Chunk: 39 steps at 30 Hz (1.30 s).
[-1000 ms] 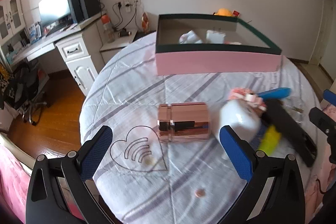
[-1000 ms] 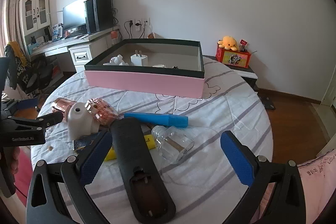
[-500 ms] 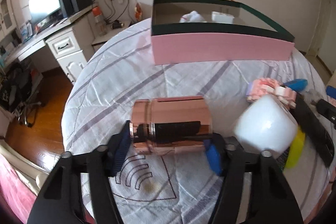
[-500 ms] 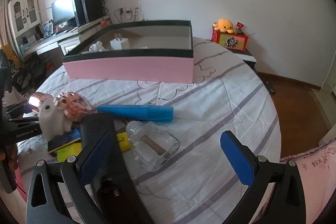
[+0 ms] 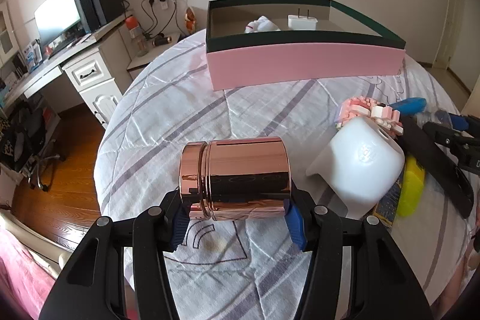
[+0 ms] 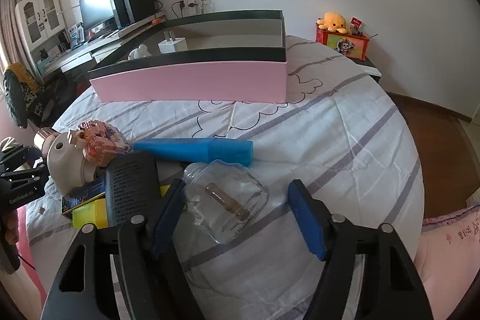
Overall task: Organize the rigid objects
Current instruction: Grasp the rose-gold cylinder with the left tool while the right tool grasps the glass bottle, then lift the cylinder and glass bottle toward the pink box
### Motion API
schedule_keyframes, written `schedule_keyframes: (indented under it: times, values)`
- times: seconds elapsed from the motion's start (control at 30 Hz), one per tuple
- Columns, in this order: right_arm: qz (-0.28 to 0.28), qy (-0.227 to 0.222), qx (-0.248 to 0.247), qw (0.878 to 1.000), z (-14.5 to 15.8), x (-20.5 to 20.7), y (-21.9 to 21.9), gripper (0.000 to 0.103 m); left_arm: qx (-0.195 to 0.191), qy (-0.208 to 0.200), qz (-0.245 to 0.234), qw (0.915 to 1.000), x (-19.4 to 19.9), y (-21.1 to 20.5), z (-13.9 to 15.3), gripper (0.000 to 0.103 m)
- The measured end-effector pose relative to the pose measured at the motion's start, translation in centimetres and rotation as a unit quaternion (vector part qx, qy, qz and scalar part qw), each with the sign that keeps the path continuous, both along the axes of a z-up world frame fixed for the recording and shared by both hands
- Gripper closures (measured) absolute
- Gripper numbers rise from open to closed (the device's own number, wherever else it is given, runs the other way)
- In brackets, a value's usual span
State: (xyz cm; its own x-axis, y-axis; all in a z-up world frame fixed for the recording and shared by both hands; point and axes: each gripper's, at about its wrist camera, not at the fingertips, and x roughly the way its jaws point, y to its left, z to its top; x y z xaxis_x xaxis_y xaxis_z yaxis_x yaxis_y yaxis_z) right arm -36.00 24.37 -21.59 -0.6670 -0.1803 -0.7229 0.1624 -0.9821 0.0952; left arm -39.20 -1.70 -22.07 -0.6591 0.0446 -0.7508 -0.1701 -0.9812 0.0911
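My left gripper [image 5: 237, 216] is shut on a rose-gold metal jar [image 5: 235, 177] lying sideways, held just above the quilted table. A pink box with a dark green rim [image 5: 303, 65] stands beyond it and holds a white charger [image 5: 302, 21] and a white figure [image 5: 262, 24]. My right gripper [image 6: 237, 213] is open, its blue pads on either side of a clear glass bottle [image 6: 225, 200] that lies on the cloth. The left pad is close to the bottle; the right pad stands apart from it.
Near the bottle lie a blue tube [image 6: 195, 150], a black remote-like bar [image 6: 130, 185], a yellow item [image 6: 88, 213], a white plastic object [image 6: 64, 165] and a pink brick model [image 6: 100, 141]. The round table edge drops to a wooden floor [image 5: 60, 170]. A desk with a monitor [image 5: 57, 17] stands far left.
My left gripper closed on the rose-gold jar and lifted it slightly. My right gripper moved forward and down over the glass bottle and narrowed its opening.
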Motion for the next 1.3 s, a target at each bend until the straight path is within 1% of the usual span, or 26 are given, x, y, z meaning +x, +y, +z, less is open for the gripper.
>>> schedule_keyframes:
  times: [0.03,0.1,0.23,0.37,0.47,0.53,0.6,0.73,0.87,0.93,1.07,1.13,1.17,1.3]
  values:
    - [0.003,-0.002,0.005,1.0,-0.1,-0.1,-0.1,0.048,-0.002,-0.002,0.0,1.0,0.1,0.0,-0.1,0.048]
    - [0.004,-0.001,0.022,1.0,-0.1,-0.2,-0.4,0.048,0.0,0.0,0.002,1.0,0.3,0.0,-0.1,0.049]
    - [0.005,0.001,0.016,1.0,-0.1,-0.1,-0.2,0.048,0.003,0.002,-0.002,1.0,0.8,-0.2,0.1,0.049]
    - [0.004,0.004,0.014,1.0,0.3,0.3,0.0,0.048,0.019,0.006,-0.004,0.9998,1.3,-0.5,0.7,0.049]
    - [-0.003,0.014,0.014,1.0,1.0,0.9,0.3,0.048,0.02,0.016,-0.001,0.9997,1.7,-0.6,1.5,0.049]
    - [-0.006,0.018,0.014,1.0,1.5,1.0,0.5,0.048,0.038,0.024,0.005,0.999,2.1,-1.0,2.2,0.049]
    - [-0.011,0.027,0.016,0.999,2.2,1.4,0.6,0.048,0.045,0.028,0.003,0.9986,2.4,-1.2,2.7,0.049]
    - [-0.008,0.048,0.009,0.999,3.9,2.3,0.5,0.048,0.041,0.044,0.003,0.9982,3.5,-1.1,4.1,0.049]
    - [0.0,0.074,0.002,0.997,5.7,3.4,-0.1,0.048,0.038,0.069,0.0,0.9969,4.7,-0.9,6.1,0.049]
    - [0.006,0.094,-0.002,0.996,7.0,4.2,-0.6,0.048,0.033,0.087,0.0,0.9957,5.7,-0.7,7.4,0.049]
    - [0.019,0.131,-0.005,0.991,9.7,5.7,-1.7,0.048,0.035,0.118,0.017,0.9922,7.2,-0.9,9.9,0.049]
    - [0.024,0.143,-0.006,0.989,10.8,6.3,-2.2,0.048,0.024,0.141,0.029,0.9893,8.2,-1.0,11.2,0.049]
    - [0.027,0.154,-0.007,0.988,11.6,6.8,-2.5,0.048,0.026,0.151,0.033,0.9876,8.7,-1.1,11.9,0.049]
    - [0.041,0.179,-0.005,0.983,13.4,8.1,-3.8,0.048,0.022,0.182,0.038,0.9822,10.3,-1.1,14.2,0.049]
